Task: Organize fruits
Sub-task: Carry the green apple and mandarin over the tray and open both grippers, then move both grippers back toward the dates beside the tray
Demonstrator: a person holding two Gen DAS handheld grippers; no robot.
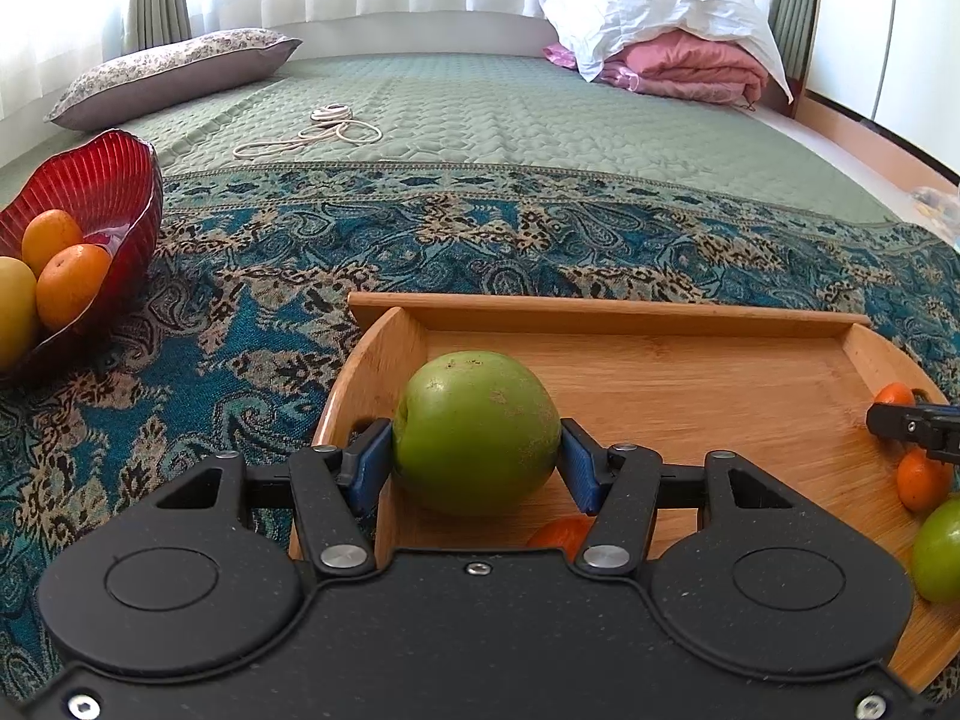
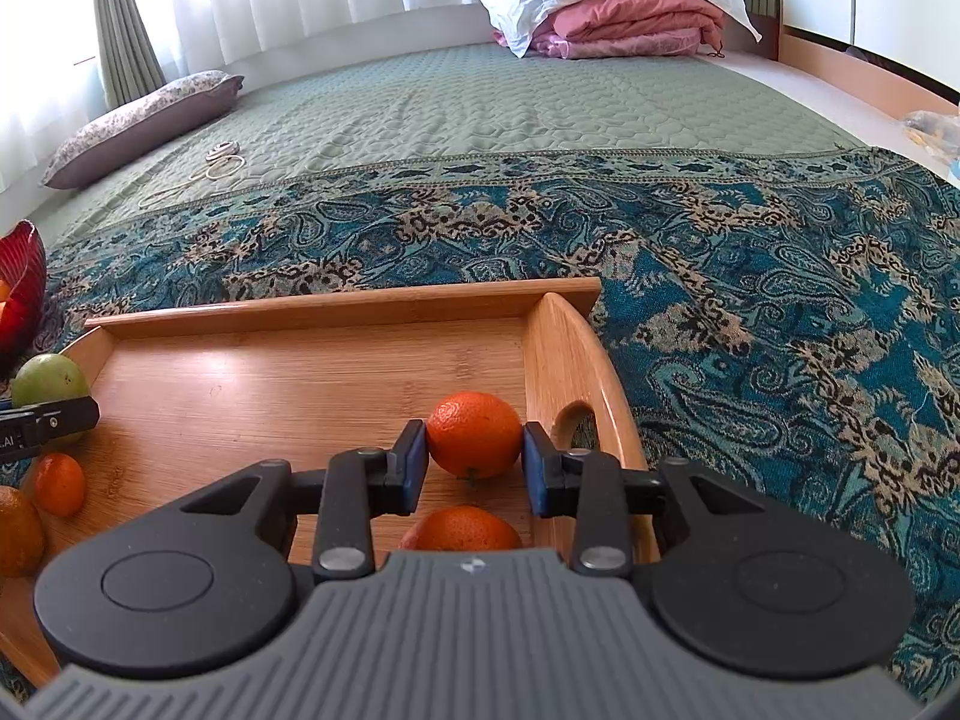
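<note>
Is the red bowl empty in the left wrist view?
No: the red bowl already holds two oranges and a yellowish fruit at the frame's left edge.

Cut off at the left edge of the left wrist view: red bowl (image 1: 90, 192) and yellow fruit (image 1: 12, 312). Half hidden under the left tool's body: an orange fruit (image 1: 561, 534). In the right wrist view, second orange (image 2: 462, 531) partly covered by the right tool's body; wooden tray (image 2: 300, 306) near edge hidden likewise.
</note>
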